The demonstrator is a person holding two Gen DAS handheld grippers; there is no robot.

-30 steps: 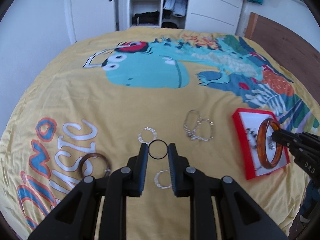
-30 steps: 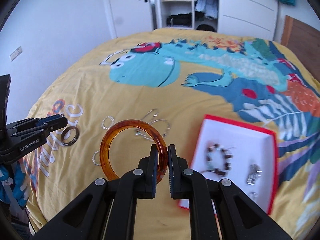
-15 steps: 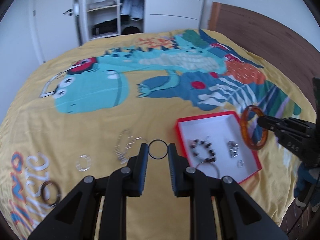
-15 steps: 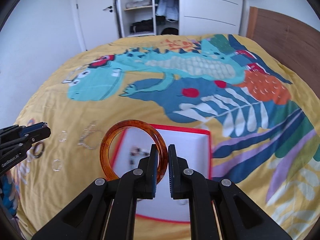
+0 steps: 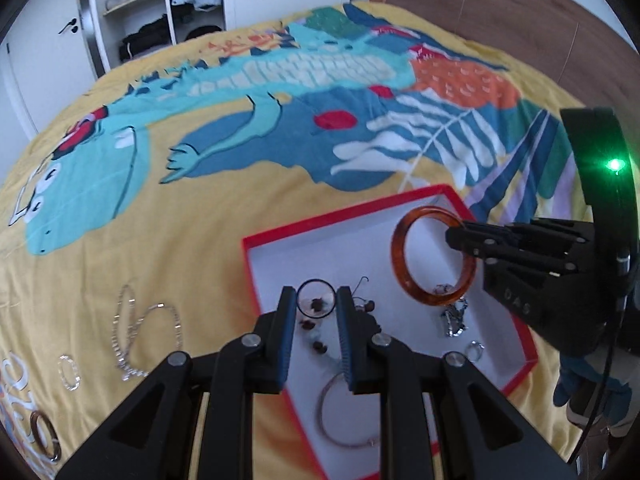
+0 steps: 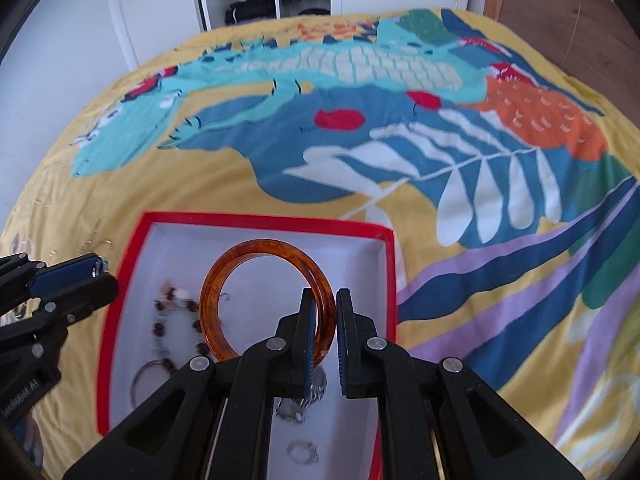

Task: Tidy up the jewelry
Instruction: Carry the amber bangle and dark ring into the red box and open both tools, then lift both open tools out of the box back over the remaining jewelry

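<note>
A red box (image 5: 352,213) with a white inside (image 6: 256,218) lies on the yellow bedspread. My left gripper (image 5: 317,300) is shut on a thin black ring (image 5: 316,282) and holds it over the box's near left part. My right gripper (image 6: 323,312) is shut on an amber bangle (image 6: 224,272), also seen in the left wrist view (image 5: 400,264), upright above the box. In the box lie a beaded bracelet (image 6: 164,316), a thin hoop (image 5: 332,424), a silver chain piece (image 5: 454,320) and a small ring (image 5: 475,348).
On the bedspread left of the box lie silver chain bracelets (image 5: 140,328), a small clear ring (image 5: 69,372) and a dark brown bangle (image 5: 44,436). A wooden headboard (image 5: 500,8) is at the right; an open wardrobe (image 5: 160,12) stands beyond the bed.
Both grippers have moved right over the red box, each still holding its piece. The amber bangle now hangs above the box's inside, and the black ring is over its near edge.
</note>
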